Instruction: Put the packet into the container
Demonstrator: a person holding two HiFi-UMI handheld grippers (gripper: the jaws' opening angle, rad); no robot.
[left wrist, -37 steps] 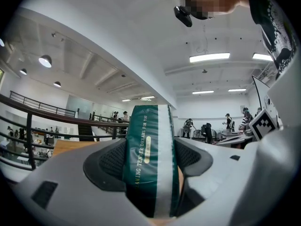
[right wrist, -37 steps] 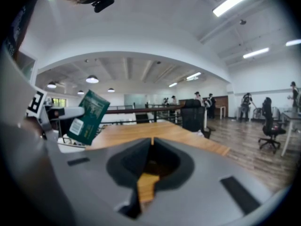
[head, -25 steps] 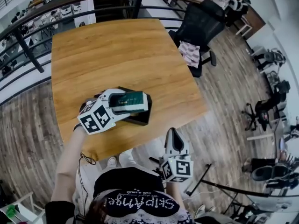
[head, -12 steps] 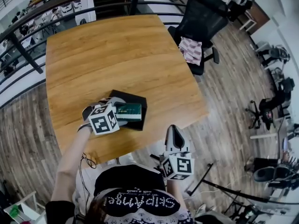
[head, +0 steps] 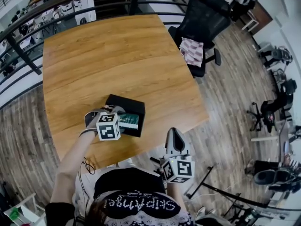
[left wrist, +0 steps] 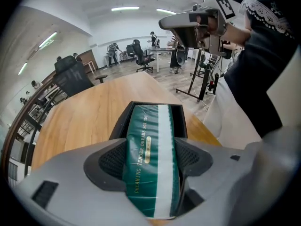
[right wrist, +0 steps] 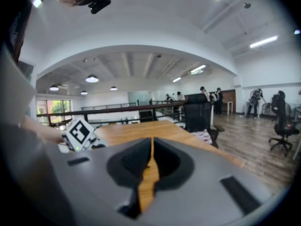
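Here the left gripper (head: 121,121) was clamped on the packet (left wrist: 148,149), its fingers (left wrist: 111,161) pressing the two long sides near the packet's nearer end. The packet was a glossy, dark green pouch, slightly puffed and creased. A broad white band ran down its length, and beside it sat a line of gold lettering with a small gold oval mark. Its far end reached into the open top of the container (left wrist: 151,104), a low black rectangular box. That box stood on the wooden bench (head: 117,51) close to the edge nearest the person. From the head view the green packet (head: 128,121) lay over the side of the container (head: 123,104) nearest the person, with the gripper's marker cube just beside it. The right gripper (head: 175,136) was held off the bench, over the floor in front of the person's body and well apart from the box. Its fingers (right wrist: 136,161) were together with nothing between them. A black office chair (head: 200,22) with a patterned cloth (head: 192,52) on its seat stood beyond the bench's far corner.
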